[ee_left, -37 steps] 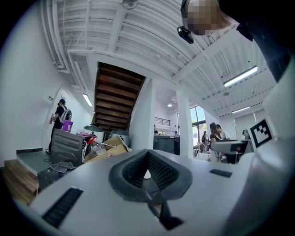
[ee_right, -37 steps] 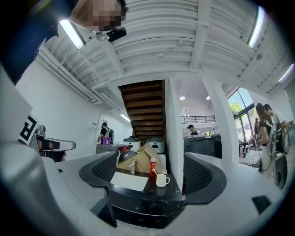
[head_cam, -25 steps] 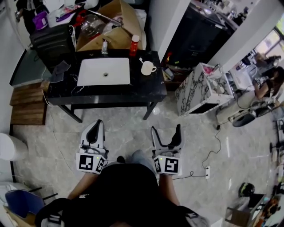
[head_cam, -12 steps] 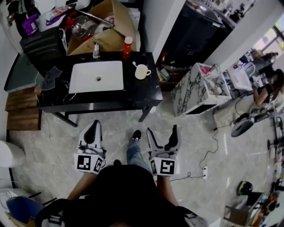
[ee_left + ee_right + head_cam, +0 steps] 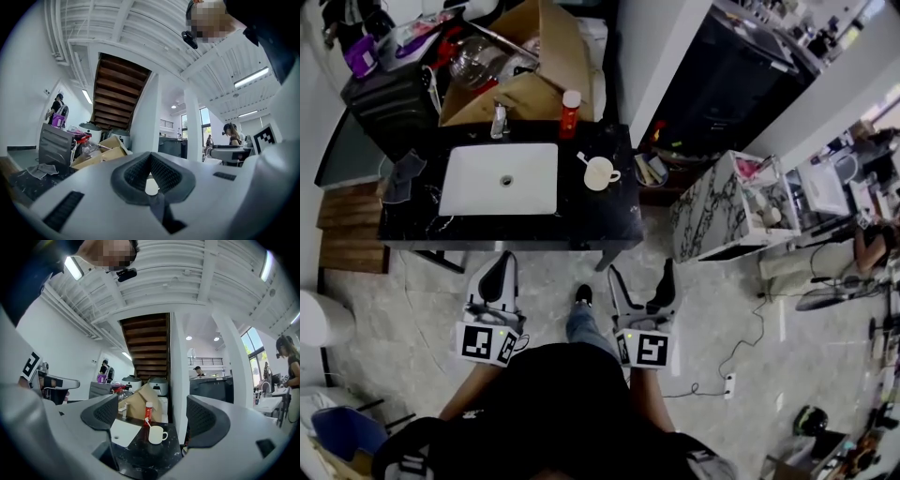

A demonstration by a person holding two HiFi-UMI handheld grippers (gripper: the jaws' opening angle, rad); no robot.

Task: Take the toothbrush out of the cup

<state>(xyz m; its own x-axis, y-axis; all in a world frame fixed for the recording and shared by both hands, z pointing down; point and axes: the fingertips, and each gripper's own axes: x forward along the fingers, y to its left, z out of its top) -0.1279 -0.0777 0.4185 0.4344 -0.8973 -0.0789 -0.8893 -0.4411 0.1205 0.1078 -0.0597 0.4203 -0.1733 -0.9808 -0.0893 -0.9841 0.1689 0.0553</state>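
Note:
A white cup [image 5: 600, 174] stands on the black counter [image 5: 609, 220], right of the white sink [image 5: 499, 178]. A toothbrush [image 5: 583, 158] leans out of the cup to the upper left. Both grippers hang over the floor in front of the counter, well short of the cup. My left gripper [image 5: 507, 262] is shut with nothing in it. My right gripper [image 5: 640, 271] is open and empty. In the right gripper view the cup [image 5: 157, 434] and toothbrush [image 5: 146, 422] show far off between the open jaws of my right gripper [image 5: 154, 417]. In the left gripper view my left gripper [image 5: 150, 157] hides most of the cup [image 5: 151, 186].
A red bottle [image 5: 570, 112] and a faucet [image 5: 499, 119] stand at the counter's back edge, before an open cardboard box [image 5: 525, 70]. A grey cloth [image 5: 401, 178] lies at the counter's left end. A marbled cabinet [image 5: 722, 220] stands to the right. A cable and power strip [image 5: 728, 384] lie on the floor.
The person has stepped toward the counter, which now lies closer to both grippers. The jaws stand as before and the cup has not moved.

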